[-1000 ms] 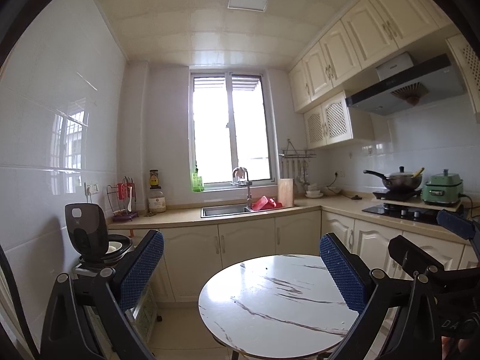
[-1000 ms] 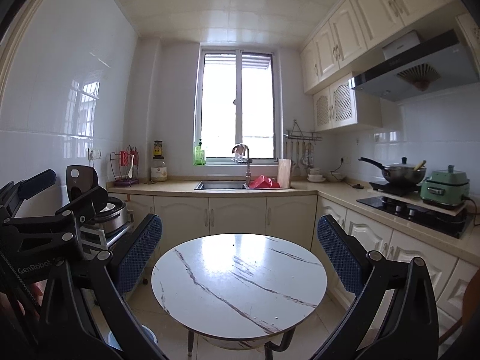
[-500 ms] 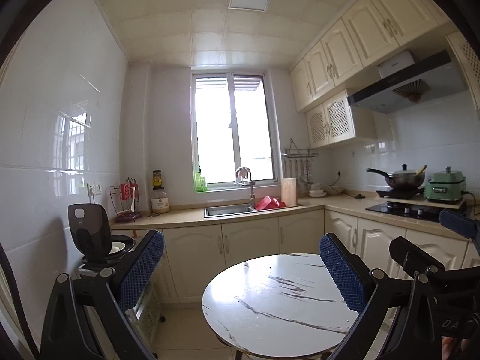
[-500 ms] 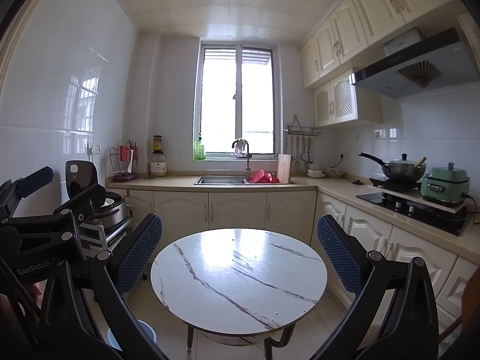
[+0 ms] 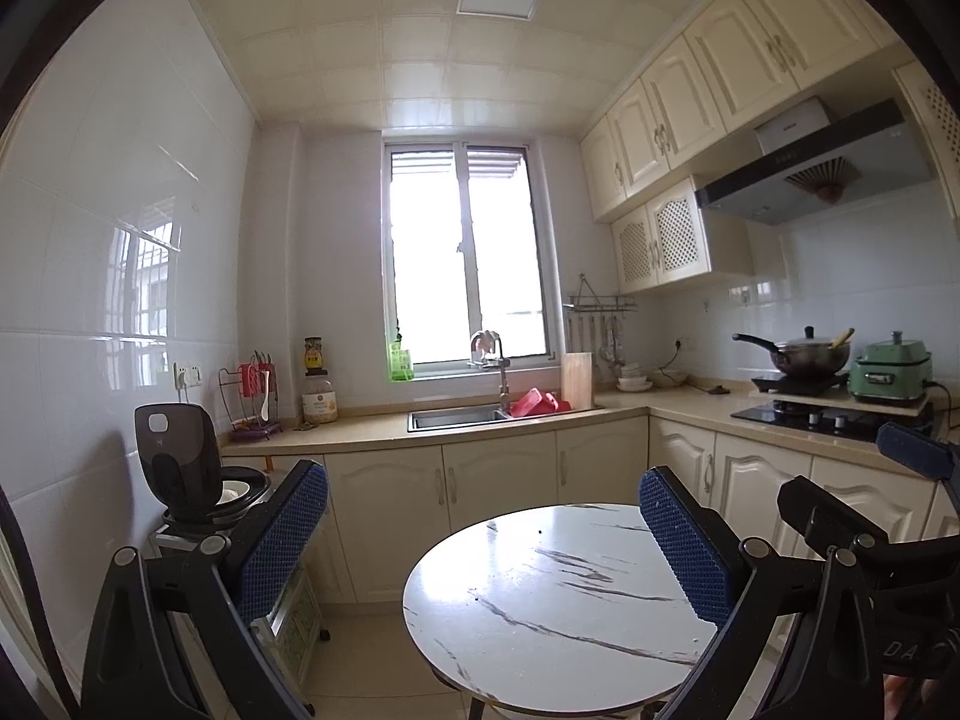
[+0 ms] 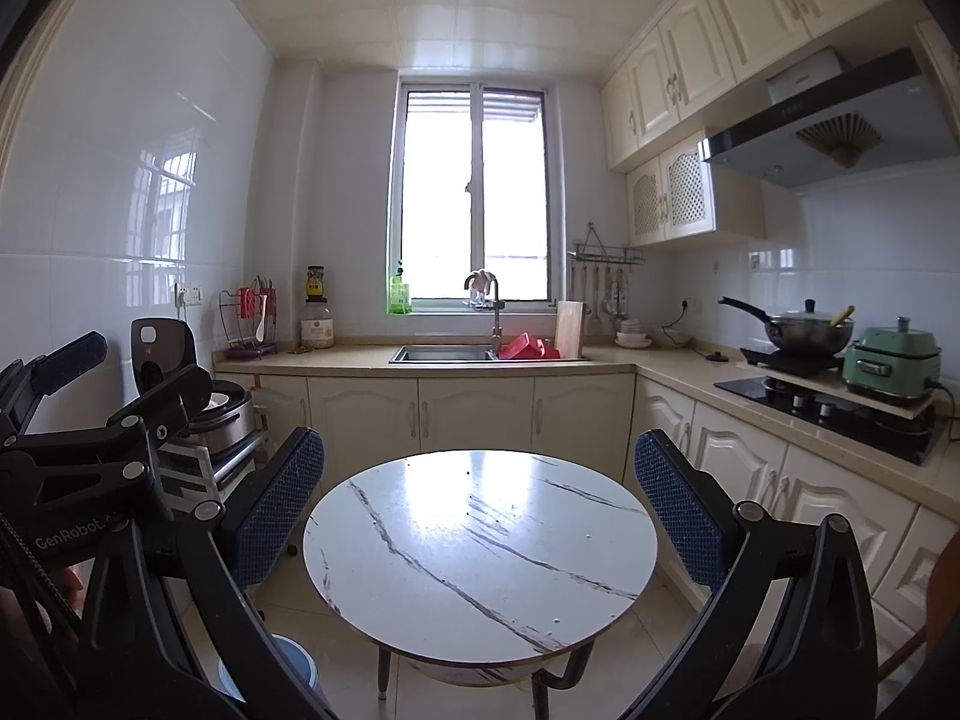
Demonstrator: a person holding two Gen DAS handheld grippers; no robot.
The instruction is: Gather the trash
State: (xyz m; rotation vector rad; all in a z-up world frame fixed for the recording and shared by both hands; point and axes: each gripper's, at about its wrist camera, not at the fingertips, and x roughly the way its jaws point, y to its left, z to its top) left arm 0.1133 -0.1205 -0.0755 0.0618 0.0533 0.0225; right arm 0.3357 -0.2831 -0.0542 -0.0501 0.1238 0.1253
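Blue-padded fingers on both claws are spread wide with nothing between them. Left gripper point(image 5: 483, 534) and right gripper point(image 6: 480, 501) hang above the round marble table point(image 6: 480, 546), which sits just ahead of and below them. Can't spot any obvious trash on it, only tiny dark specks point(image 5: 542, 534). A blue bin point(image 6: 294, 669) sits on the floor, lower left of the right claw.

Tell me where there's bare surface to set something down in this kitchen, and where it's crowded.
The round table top is bare across, between both open grippers, left and right. The counter is free between the jar and the sink. Crowded: the stove side with pan and green cooker, and right of the sink by the cutting board.
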